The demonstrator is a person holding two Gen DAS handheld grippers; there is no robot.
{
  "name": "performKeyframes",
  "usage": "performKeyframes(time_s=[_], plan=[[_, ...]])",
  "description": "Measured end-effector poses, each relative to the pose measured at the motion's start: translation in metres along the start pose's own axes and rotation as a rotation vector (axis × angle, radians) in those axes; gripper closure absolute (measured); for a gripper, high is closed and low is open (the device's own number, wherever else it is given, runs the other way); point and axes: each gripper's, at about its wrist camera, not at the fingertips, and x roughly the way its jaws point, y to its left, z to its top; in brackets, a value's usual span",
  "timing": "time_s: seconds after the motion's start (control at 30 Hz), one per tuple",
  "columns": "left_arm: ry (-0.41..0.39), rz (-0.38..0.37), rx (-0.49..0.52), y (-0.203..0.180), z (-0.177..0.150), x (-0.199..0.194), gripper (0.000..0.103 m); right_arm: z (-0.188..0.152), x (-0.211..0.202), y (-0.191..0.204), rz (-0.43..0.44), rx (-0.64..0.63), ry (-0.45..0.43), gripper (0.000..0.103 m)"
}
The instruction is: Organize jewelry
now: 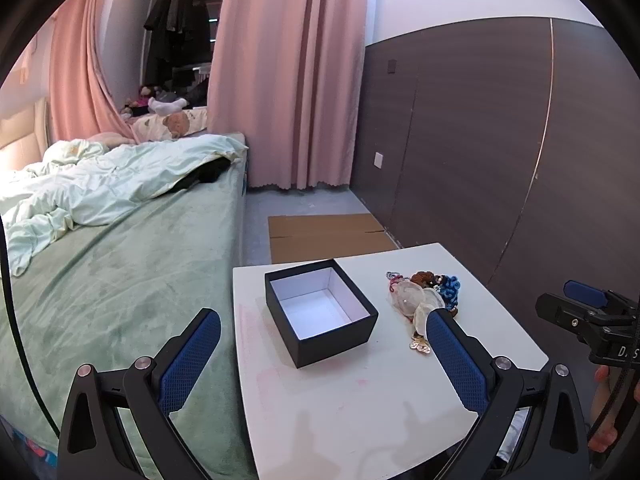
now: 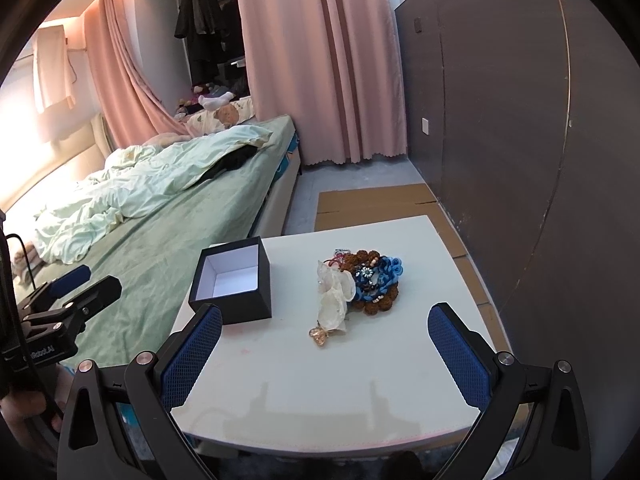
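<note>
While both tools are hanging just short of the white surface [image 2: 340, 392], nothing is looking sorted yet; the right tool [image 2: 326, 354] is gaping wide and gripping nothing, and the left tool [image 1: 322, 360] is likewise spread wide and empty, pointing over the near edge; beyond them, the jewelry pile [image 2: 358, 286] is sitting toward the right edge, well apart from either tool, its pieces lying tangled together: a pale translucent flower piece with a small amber charm trailing toward the near edge, a blue knotted cord, brown beads and a little sparkly brooch; the black box [image 2: 234, 286] is standing open near the left edge, its white inside looking bare; so, as I judge it, every piece is waiting to be separated and placed; farther off, the bed [image 2: 168, 220] is lying unmade.
</note>
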Motion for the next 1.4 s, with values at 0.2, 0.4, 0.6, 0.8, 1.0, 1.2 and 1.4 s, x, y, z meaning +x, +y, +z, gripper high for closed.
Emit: performKeyframes(time_s=[0.2,0.4,0.6,0.8,1.0,1.2,1.4], plan=[[-0.005,0.002,0.001,0.000,-0.002,-0.001,0.000,0.001,0.000,-0.002,-0.001,0.002,-0.001,0.000],[-0.012,0.000,-0.005,0.001,-0.002,-0.004,0.000,0.004,0.000,-0.007,-0.006,0.011,-0.004,0.000],[-0.035,-0.001,-0.018,0.003,-0.003,-0.007,0.000,0.003,-0.002,-0.005,-0.015,0.019,-0.001,0.000],[-0.051,-0.007,-0.031,0.000,-0.004,-0.009,0.000,0.000,-0.009,0.000,-0.017,-0.002,-0.018,0.000],[-0.060,-0.011,-0.019,-0.011,-0.006,-0.005,0.000,-0.002,-0.014,-0.005,-0.022,0.019,-0.025,0.000],[-0.036,-0.050,-0.013,-0.022,-0.004,0.009,0.000,-0.002,-0.010,-0.024,-0.046,0.083,-0.007,0.000],[-0.023,-0.096,0.031,-0.041,0.002,0.028,0.000,0.002,0.001,-0.058,-0.056,0.197,0.009,0.000]])
